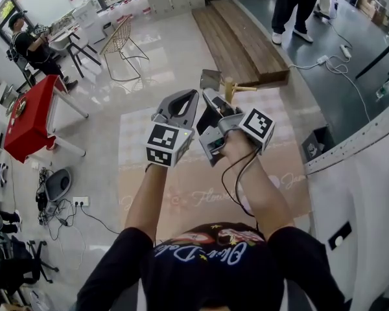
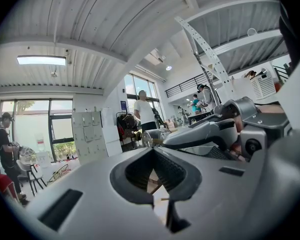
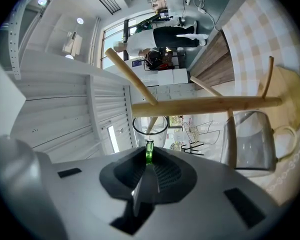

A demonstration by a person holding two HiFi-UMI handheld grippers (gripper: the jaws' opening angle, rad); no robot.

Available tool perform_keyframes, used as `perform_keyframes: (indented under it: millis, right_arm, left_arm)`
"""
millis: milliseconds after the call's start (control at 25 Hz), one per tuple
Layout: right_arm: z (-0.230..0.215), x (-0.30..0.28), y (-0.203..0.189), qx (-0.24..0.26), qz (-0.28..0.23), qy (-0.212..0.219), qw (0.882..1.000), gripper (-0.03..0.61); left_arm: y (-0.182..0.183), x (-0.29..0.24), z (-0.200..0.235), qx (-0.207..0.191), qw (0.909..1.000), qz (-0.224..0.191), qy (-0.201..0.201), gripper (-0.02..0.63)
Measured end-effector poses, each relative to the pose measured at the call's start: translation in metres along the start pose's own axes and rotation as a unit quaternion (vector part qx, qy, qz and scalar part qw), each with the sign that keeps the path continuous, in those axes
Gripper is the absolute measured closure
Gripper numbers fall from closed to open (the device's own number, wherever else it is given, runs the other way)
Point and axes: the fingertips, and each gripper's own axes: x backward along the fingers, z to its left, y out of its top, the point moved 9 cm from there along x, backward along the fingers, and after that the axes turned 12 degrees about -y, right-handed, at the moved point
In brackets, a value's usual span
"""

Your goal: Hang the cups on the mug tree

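In the right gripper view the wooden mug tree (image 3: 205,105) runs sideways, its round base (image 3: 296,96) at the right. One clear glass cup (image 3: 247,144) hangs on a peg. My right gripper (image 3: 149,158) is shut on the green handle (image 3: 149,151) of a second clear cup (image 3: 150,125), held just under the trunk. From the head view the tree (image 1: 236,89) shows beyond the right gripper (image 1: 212,98) and its cup (image 1: 211,80). My left gripper (image 1: 192,97) is raised beside it, fingers meeting, nothing held. The left gripper (image 2: 157,184) sees the right gripper (image 2: 215,134) close at its right.
A beige mat (image 1: 142,141) lies under the tree. A wooden platform (image 1: 243,41) lies behind it, a white table (image 1: 363,173) at the right. A red table (image 1: 29,118), a wire chair (image 1: 120,41) and a seated person (image 1: 32,44) are at left; someone stands (image 1: 292,8) at the back.
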Motion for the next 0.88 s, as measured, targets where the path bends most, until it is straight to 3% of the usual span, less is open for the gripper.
perform_keyframes:
  millis: [880]
  right_arm:
    - [-0.0061,0.0007,-0.0052,-0.055,-0.011,0.006,0.998,0.529]
  left_arm:
    - [-0.0022,0.0085,-0.0035,0.0,1.0,-0.003,0.007,0.609]
